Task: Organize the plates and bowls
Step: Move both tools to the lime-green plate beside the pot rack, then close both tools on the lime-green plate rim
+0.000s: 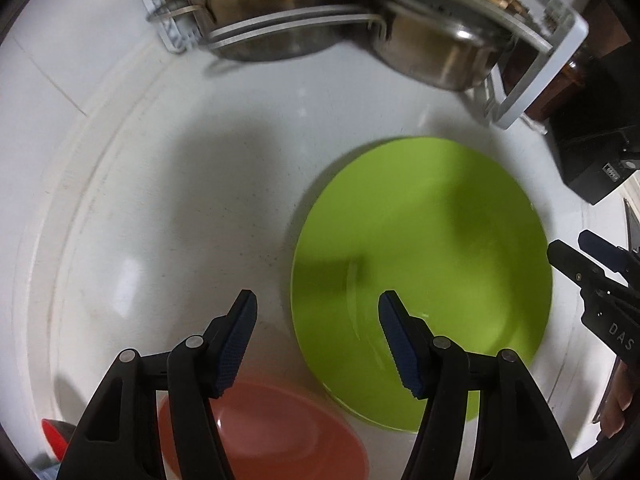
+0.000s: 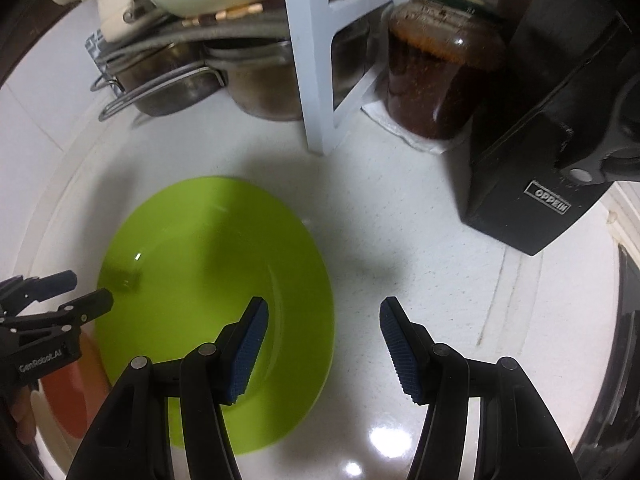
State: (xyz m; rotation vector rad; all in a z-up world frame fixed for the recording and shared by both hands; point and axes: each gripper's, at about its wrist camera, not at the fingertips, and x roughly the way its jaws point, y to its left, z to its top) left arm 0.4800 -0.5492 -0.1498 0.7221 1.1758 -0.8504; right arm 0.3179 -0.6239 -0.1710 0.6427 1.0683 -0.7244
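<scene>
The green plate [image 2: 208,296] lies flat on the white counter [image 2: 400,280], the orange bowl [image 1: 272,428] just beside it. Both look light, rigid, glossy, likely slippery; grip the rims. Left gripper [image 1: 318,344] and right gripper [image 2: 324,350] gape wide, empty.

Open counter up the middle
Bare countertop [image 2: 400,240] right of the green plate [image 2: 208,280]; rack [image 2: 312,80], jar [image 2: 440,68] and black box [image 2: 560,152] wall off the back.
</scene>
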